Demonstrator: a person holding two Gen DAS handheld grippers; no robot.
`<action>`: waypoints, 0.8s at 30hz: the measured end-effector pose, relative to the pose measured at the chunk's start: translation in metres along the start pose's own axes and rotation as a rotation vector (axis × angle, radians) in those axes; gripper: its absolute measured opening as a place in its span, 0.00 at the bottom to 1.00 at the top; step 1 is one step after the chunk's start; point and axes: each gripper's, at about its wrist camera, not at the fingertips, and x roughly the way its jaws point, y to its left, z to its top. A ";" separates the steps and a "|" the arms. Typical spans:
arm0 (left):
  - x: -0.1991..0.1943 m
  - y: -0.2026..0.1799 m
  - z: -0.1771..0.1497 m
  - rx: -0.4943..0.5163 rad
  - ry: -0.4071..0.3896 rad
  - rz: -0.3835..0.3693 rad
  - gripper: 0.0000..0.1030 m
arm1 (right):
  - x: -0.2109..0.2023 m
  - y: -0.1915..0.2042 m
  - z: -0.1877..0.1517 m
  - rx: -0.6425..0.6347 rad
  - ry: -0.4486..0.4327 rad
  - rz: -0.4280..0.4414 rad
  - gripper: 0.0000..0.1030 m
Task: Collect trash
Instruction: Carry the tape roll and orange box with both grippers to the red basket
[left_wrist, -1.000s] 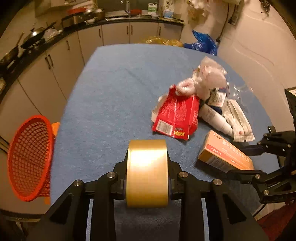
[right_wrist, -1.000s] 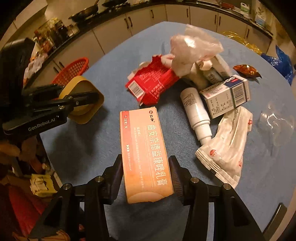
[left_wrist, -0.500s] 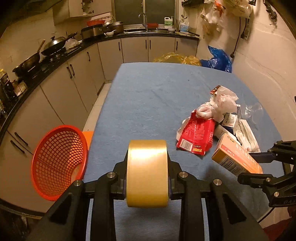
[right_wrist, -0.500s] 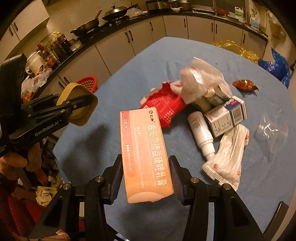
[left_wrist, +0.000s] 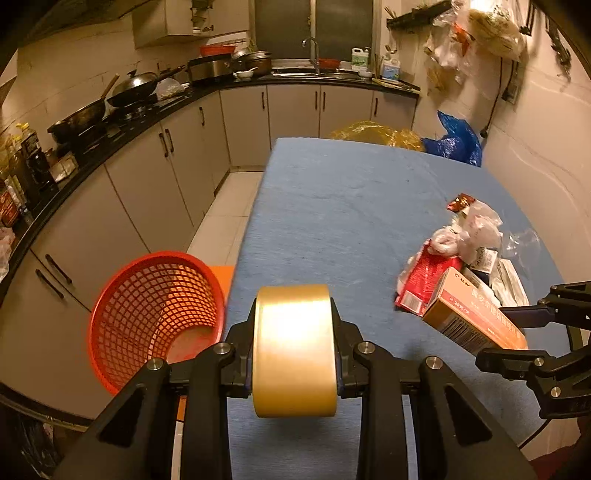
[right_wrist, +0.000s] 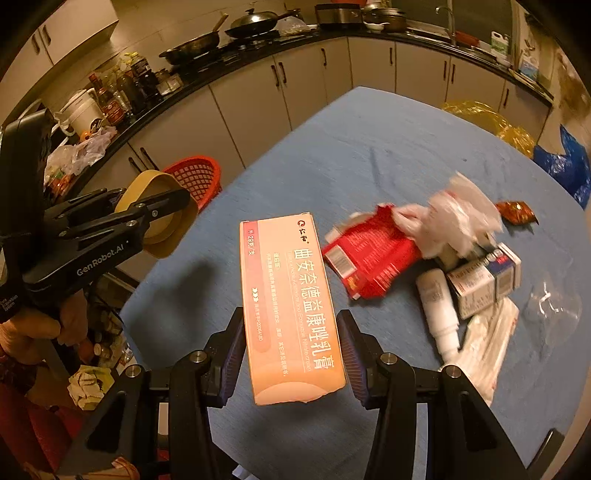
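My left gripper (left_wrist: 294, 347) is shut on a tan roll of tape (left_wrist: 294, 349), held on edge above the near end of the blue table (left_wrist: 343, 206). My right gripper (right_wrist: 291, 354) is shut on a long orange carton (right_wrist: 290, 302) with white lettering, lifted off the table. In the right wrist view the left gripper (right_wrist: 162, 210) carries the tape roll (right_wrist: 159, 221) at the left, in front of the red mesh basket (right_wrist: 194, 177). That basket (left_wrist: 155, 317) stands off the table's left edge. The trash pile has a red packet (right_wrist: 369, 258), crumpled plastic (right_wrist: 454, 218), a white tube (right_wrist: 437, 306) and a small box (right_wrist: 487, 280).
Kitchen cabinets (left_wrist: 147, 192) and a worktop with pans (left_wrist: 129, 88) run along the left and back. Yellow (left_wrist: 373, 134) and blue bags (left_wrist: 456, 142) lie past the table's far end. A brown wrapper (right_wrist: 517, 212) and clear film (right_wrist: 554, 299) lie right of the pile. A hand (right_wrist: 70, 317) holds the left gripper.
Both grippers have risen and drawn back from the pile with their loads. The left view has tilted up, so the red basket now sits nearer the tape roll.
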 end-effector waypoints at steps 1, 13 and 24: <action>0.000 0.003 0.000 -0.003 -0.002 0.003 0.28 | 0.002 0.004 0.004 -0.006 0.001 0.001 0.51; 0.000 0.057 0.004 -0.064 -0.017 0.041 0.28 | 0.028 0.048 0.040 -0.055 0.012 0.042 0.51; 0.010 0.120 -0.002 -0.111 0.007 0.098 0.28 | 0.065 0.092 0.078 -0.079 0.024 0.094 0.51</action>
